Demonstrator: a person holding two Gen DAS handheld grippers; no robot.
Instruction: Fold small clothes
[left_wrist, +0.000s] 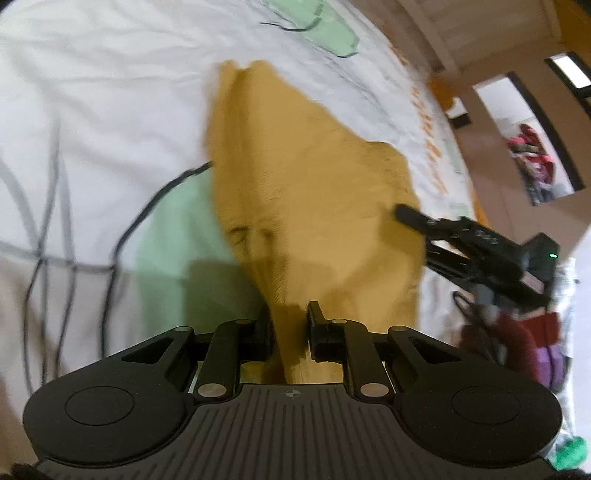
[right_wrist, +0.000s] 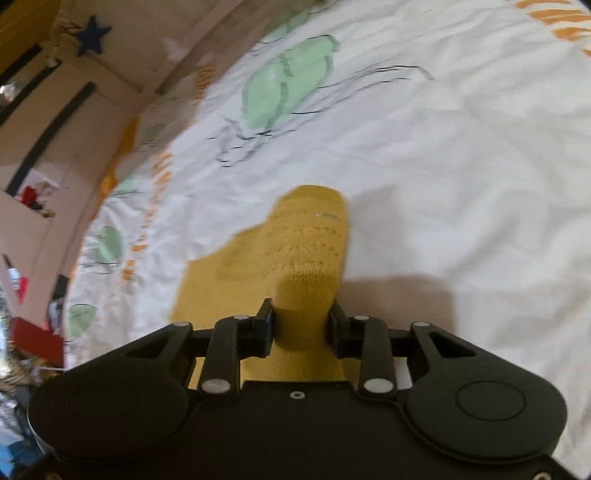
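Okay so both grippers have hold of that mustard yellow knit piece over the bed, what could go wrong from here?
1. The left gripper pinches only a thin bunched edge of the yellow garment; it may slip out mid-fold.
2. The right gripper holds a thick rolled wad, so that corner may land crumpled.
3. The cloth hangs unevenly between the grippers above the white printed bedsheet, so the fold could come out skewed.

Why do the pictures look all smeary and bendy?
Left wrist view: the yellow cloth and bedsheet are smeared by motion blur, and the fisheye lens curves the edges. Right wrist view: similar blur, with a dark shadow on the sheet beside the cloth.
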